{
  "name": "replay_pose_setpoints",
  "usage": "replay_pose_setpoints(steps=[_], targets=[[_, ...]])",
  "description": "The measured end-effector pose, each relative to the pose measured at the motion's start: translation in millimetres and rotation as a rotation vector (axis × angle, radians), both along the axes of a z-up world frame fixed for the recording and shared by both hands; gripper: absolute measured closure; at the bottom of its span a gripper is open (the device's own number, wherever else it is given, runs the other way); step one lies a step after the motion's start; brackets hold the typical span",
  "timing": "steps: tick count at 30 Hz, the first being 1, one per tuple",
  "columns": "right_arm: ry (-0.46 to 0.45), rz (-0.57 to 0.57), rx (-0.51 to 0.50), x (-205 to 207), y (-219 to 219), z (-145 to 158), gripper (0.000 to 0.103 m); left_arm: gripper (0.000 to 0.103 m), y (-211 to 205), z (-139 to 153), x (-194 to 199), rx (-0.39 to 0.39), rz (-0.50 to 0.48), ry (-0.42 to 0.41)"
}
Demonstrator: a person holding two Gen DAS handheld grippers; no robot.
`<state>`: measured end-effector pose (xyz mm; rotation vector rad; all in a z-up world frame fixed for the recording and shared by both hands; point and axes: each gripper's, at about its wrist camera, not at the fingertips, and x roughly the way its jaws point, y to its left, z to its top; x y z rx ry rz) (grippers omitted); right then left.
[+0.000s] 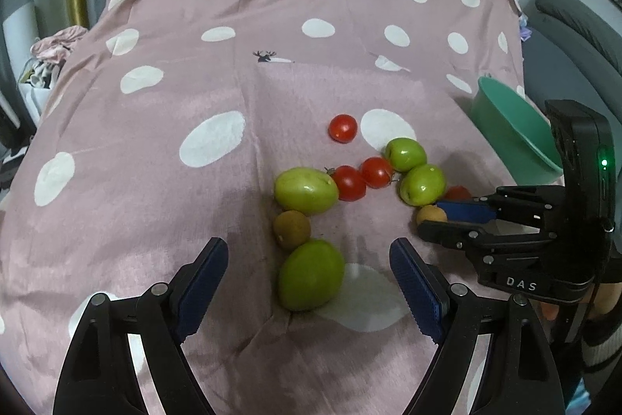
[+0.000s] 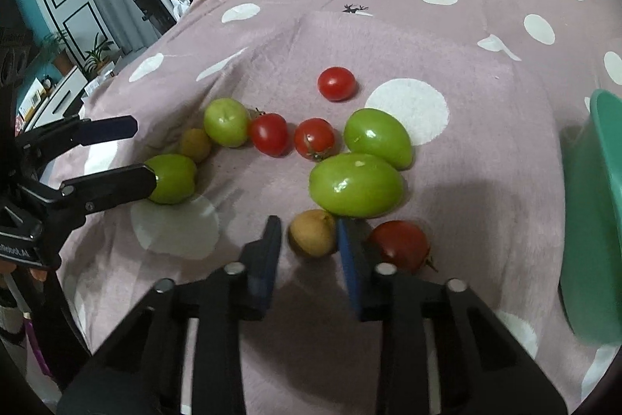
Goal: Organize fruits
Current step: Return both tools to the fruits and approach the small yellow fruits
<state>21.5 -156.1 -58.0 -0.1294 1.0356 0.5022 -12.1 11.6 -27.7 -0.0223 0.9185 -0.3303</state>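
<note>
And here's the grab: the small brown fruit (image 2: 313, 232) sits on the pink spotted cloth (image 2: 466, 37), on the near side of the fruit cluster, and the right tongs (image 2: 309, 222) are clenched on it, blue pads on either flank. It hasn't left the cloth. Just outside the right finger lies a red tomato (image 2: 400, 244) with its stem pointing away. Right beyond the brown fruit, close enough that I can't tell if they touch, is a big green fruit (image 2: 355, 185), and a second green one (image 2: 379, 137) is pressed against its far side.

Moving out through the cluster: a pair of tomatoes (image 2: 291, 137) lie side by side in the middle, next to a rounder green fruit (image 2: 227, 121), with another brown fruit (image 2: 194, 144) tucked against that one. Over on that side, the left tongs (image 1: 309, 246) are spread wide and released, hovering with the last green fruit (image 1: 311, 275) lying between the fingers, neither pad touching it as far as the left wrist view shows.

One lone tomato (image 2: 336, 83) sits apart from the rest, farther toward the cloth's far edge, beside a large white dot.

Out at the cloth's right edge stands a teal bowl (image 1: 513, 127), well apart from the cluster. All ten fruits lie out on the cloth.
</note>
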Motion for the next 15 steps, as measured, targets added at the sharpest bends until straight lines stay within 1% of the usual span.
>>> replay_pose_setpoints(steps=[5,9,11,13,15], targets=[[0.001,-0.003,0.037,0,-6,-1,0.076,0.017,-5,-2,8,0.018,-0.007,0.021],[0.000,-0.017,0.100,-7,-14,3,0.076,0.029,-10,-5,16,0.020,-0.024,0.054],[-0.006,-0.016,0.122,-10,-16,7,0.075,0.029,-12,-5,22,0.048,-0.028,0.072],[-0.013,-0.009,0.144,-17,-17,10,0.075,0.035,-13,-4,27,0.073,-0.026,0.081],[-0.019,-0.002,0.166,-19,-18,13,0.075,0.041,-14,0,30,0.071,-0.027,0.081]])
